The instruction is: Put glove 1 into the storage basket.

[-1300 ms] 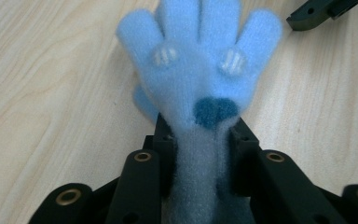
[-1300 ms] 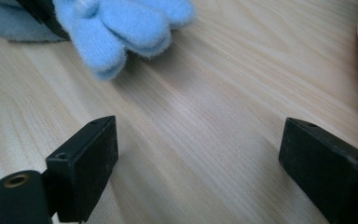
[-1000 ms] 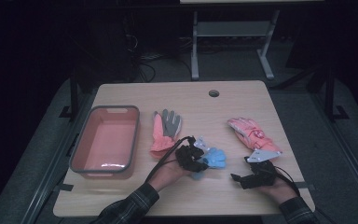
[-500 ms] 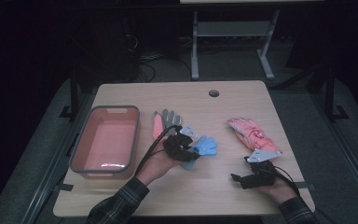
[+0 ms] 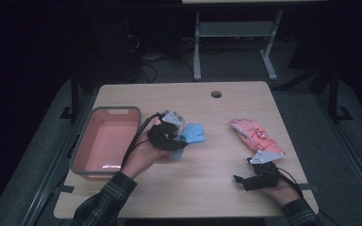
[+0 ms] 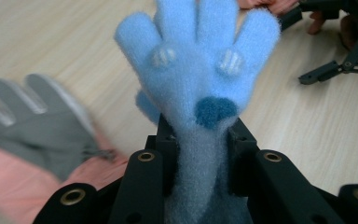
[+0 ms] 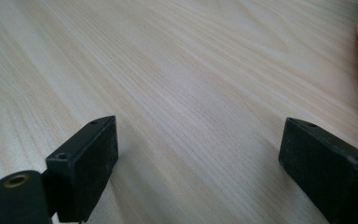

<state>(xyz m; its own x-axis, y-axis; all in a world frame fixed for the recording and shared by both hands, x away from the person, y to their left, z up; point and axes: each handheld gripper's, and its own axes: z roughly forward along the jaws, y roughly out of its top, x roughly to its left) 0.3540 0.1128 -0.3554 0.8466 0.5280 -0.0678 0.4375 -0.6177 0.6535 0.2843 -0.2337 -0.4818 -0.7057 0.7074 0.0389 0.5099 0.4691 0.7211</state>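
Moved: left claw has lifted the blue glove toward the bin, clamped at its cuff.
Gloves: three; blue, grey-pink, pink.
Bin: pink, nothing inside.
Right claw: wide, on table.

The blue glove's cuff disappears between the left gripper's jaws and runs off the bottom edge of the left gripper view. To that gripper's left, the grey glove is blurred and cut by the frame edge. In the high view the left gripper covers most of the grey glove beneath it.
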